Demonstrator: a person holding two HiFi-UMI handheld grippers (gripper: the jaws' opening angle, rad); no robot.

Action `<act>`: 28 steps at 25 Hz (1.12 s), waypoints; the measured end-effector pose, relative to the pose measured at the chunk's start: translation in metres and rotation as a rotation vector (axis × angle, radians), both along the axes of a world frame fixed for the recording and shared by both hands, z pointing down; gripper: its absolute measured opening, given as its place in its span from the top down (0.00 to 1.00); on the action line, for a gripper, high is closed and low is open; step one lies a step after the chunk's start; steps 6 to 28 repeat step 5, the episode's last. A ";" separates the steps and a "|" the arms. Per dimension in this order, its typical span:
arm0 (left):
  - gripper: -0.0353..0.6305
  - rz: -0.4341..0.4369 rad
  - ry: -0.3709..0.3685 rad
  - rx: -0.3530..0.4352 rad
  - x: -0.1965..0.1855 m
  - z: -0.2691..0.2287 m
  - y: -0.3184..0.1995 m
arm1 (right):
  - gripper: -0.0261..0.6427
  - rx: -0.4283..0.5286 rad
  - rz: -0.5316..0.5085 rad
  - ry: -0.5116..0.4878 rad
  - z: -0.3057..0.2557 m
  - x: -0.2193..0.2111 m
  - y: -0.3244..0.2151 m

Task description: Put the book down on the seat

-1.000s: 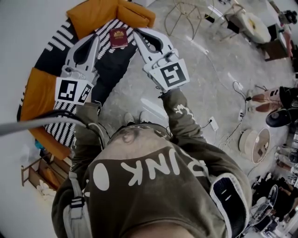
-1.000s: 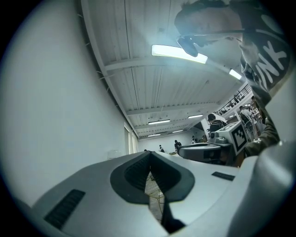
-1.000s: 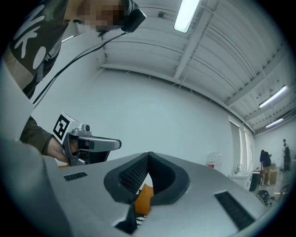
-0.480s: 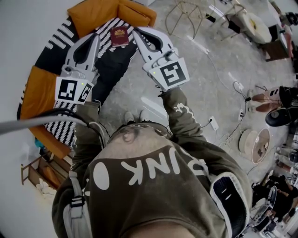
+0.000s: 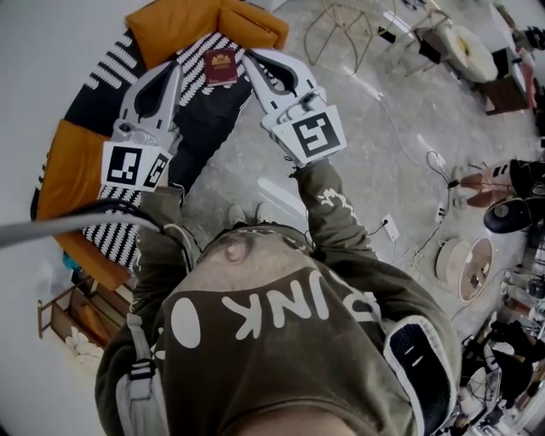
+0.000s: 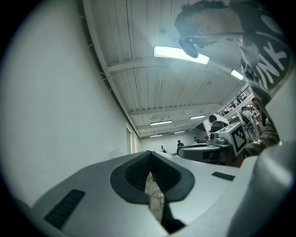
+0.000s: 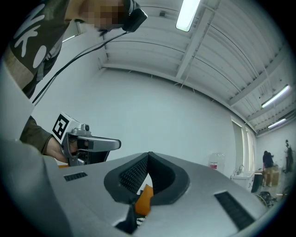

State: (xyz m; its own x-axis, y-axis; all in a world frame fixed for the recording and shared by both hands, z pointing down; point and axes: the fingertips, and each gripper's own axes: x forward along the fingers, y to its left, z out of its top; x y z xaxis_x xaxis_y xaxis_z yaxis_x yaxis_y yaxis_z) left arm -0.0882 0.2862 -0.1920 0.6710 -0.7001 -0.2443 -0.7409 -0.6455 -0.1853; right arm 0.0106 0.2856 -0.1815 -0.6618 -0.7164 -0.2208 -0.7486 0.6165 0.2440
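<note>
A dark red book (image 5: 220, 67) with a gold emblem lies flat on the black-and-white striped seat (image 5: 194, 102), near the orange back cushions (image 5: 200, 21). In the head view my left gripper (image 5: 178, 68) points at the seat just left of the book, its jaws shut and empty. My right gripper (image 5: 248, 58) reaches in just right of the book, also shut with nothing in it. Neither visibly touches the book. The left gripper view has its pads (image 6: 149, 157) meeting against the ceiling. In the right gripper view the shut pads (image 7: 148, 157) frame a bit of orange cushion (image 7: 144, 201).
An orange arm cushion (image 5: 68, 174) borders the seat on the left. A wire-frame chair (image 5: 336, 30) and a round table (image 5: 464, 47) stand beyond on the concrete floor. Cables and a power strip (image 5: 390, 226) lie at right, and a low wooden shelf (image 5: 64, 319) at lower left.
</note>
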 end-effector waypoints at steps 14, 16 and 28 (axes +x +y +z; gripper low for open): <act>0.94 -0.003 0.003 -0.004 -0.006 0.003 -0.006 | 0.95 0.000 -0.001 0.000 0.001 -0.005 -0.005; 0.94 -0.003 0.003 -0.004 -0.006 0.003 -0.006 | 0.95 0.000 -0.001 0.000 0.001 -0.005 -0.005; 0.94 -0.003 0.003 -0.004 -0.006 0.003 -0.006 | 0.95 0.000 -0.001 0.000 0.001 -0.005 -0.005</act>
